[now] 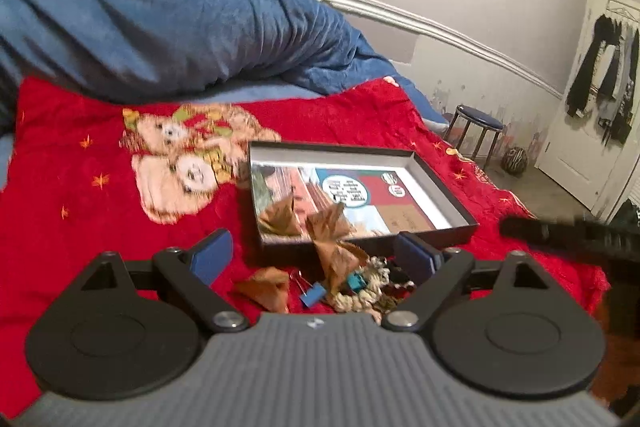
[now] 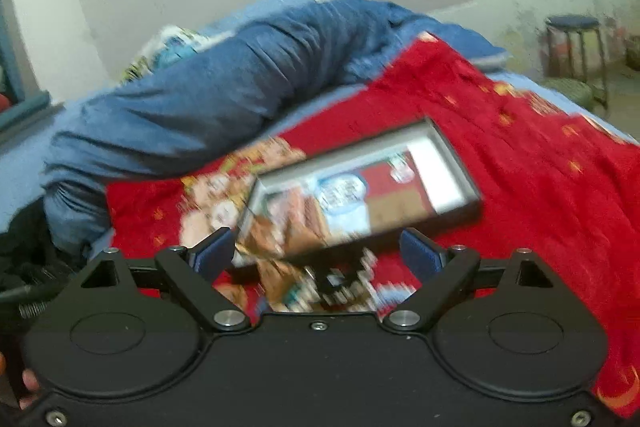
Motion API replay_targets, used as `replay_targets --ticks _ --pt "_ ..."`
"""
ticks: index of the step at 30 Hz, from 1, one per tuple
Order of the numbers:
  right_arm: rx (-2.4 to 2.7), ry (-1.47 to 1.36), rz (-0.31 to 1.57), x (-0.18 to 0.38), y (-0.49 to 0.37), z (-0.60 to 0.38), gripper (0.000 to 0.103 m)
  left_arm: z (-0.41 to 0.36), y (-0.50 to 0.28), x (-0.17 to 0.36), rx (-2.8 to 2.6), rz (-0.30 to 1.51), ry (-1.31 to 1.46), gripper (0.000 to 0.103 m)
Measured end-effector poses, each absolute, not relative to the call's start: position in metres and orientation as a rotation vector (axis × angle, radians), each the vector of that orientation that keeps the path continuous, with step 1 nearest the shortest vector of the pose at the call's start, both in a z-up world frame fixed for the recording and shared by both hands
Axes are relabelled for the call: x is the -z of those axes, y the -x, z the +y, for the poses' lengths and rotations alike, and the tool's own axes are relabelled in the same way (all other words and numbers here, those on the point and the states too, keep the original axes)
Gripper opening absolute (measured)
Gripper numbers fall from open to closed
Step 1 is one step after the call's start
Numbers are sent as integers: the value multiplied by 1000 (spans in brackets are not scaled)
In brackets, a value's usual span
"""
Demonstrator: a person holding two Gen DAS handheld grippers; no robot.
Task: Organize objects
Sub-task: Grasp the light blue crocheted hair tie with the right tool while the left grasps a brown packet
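Both the left hand-held gripper [image 1: 310, 253] and right hand-held gripper [image 2: 318, 253] are wide and empty above the small clutter [image 1: 344, 287] on the red blanket [image 1: 80, 227], just before the shallow box [image 1: 460, 215], so the next move seems to be picking one dry leaf [image 1: 266, 289]

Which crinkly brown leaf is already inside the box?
The leaf in the box's near-left corner. One other straddles the box edge; another lies outside on the red blanket.

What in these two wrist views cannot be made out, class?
- Pile of small items, left wrist: near part hidden behind the left gripper body.
- Same pile, right wrist: smeared by motion blur.
- Print inside the shallow box: too small and blurred.
- Dry leaf covers one box corner.
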State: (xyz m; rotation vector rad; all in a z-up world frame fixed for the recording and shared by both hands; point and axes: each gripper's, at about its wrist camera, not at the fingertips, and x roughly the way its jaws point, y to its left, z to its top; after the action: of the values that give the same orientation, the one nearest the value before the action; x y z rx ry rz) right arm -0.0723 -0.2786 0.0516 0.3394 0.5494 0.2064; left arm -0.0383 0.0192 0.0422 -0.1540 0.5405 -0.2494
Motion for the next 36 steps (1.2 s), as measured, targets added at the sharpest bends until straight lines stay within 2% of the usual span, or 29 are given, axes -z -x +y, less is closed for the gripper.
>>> replay_targets --ticks 12,15,17,21,22,23,24,25,36 --pt "81 -423 775 2 38 -313 89 -5 13 -9 117 632 71 93" --pt "72 -524 858 19 32 -324 86 -7 0 3 73 687 59 93" --pt "40 -564 900 28 31 -326 80 -7 -8 12 48 718 78 93" --pt "-8 -625 931 39 26 -322 71 -12 -20 30 17 763 69 86" --pt "-9 -632 942 42 24 -321 62 -14 -21 34 16 771 58 84" --pt "-5 -643 949 44 21 -321 57 -15 -21 37 19 773 44 77" --pt "3 -660 958 48 19 -321 56 -17 -20 39 11 770 27 71" --pt "9 -673 965 51 17 -321 55 -19 -20 40 2 768 12 69" --pt "68 -723 956 56 3 -319 55 -15 -26 49 -40 777 59 68"
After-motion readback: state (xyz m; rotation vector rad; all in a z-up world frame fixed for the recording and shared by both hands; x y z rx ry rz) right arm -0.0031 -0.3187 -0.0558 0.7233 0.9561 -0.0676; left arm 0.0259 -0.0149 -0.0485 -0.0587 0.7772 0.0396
